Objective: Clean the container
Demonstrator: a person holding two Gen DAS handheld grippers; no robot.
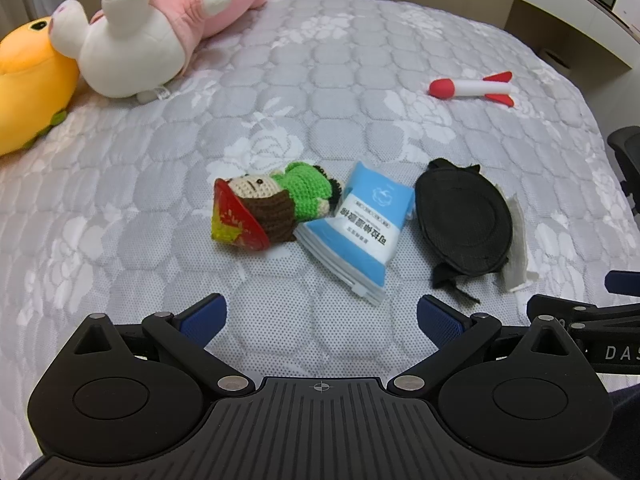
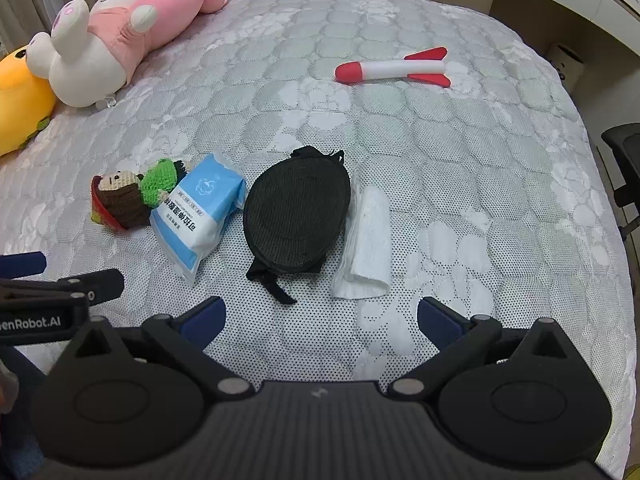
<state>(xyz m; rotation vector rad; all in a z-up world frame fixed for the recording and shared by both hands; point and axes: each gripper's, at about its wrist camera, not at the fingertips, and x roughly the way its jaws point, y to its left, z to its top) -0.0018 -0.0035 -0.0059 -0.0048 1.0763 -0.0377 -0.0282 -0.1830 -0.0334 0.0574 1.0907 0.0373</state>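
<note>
A black oval mesh pouch (image 1: 464,222) (image 2: 298,214) lies flat on the quilted grey mattress (image 1: 320,80) (image 2: 460,184). A folded white paper towel (image 1: 518,240) (image 2: 370,240) lies along its right side. A blue and white wipes pack (image 1: 364,226) (image 2: 198,212) lies to its left. My left gripper (image 1: 322,318) is open and empty, hovering in front of the wipes pack. My right gripper (image 2: 320,320) is open and empty, hovering in front of the pouch and towel.
A crocheted doll in green (image 1: 264,208) (image 2: 132,196) lies left of the wipes pack. A red and white foam rocket (image 1: 472,88) (image 2: 394,68) lies farther back. A pink plush (image 1: 160,28) (image 2: 120,28) and a yellow plush (image 1: 28,80) (image 2: 20,96) sit at the back left. A chair (image 1: 626,152) stands beyond the right edge.
</note>
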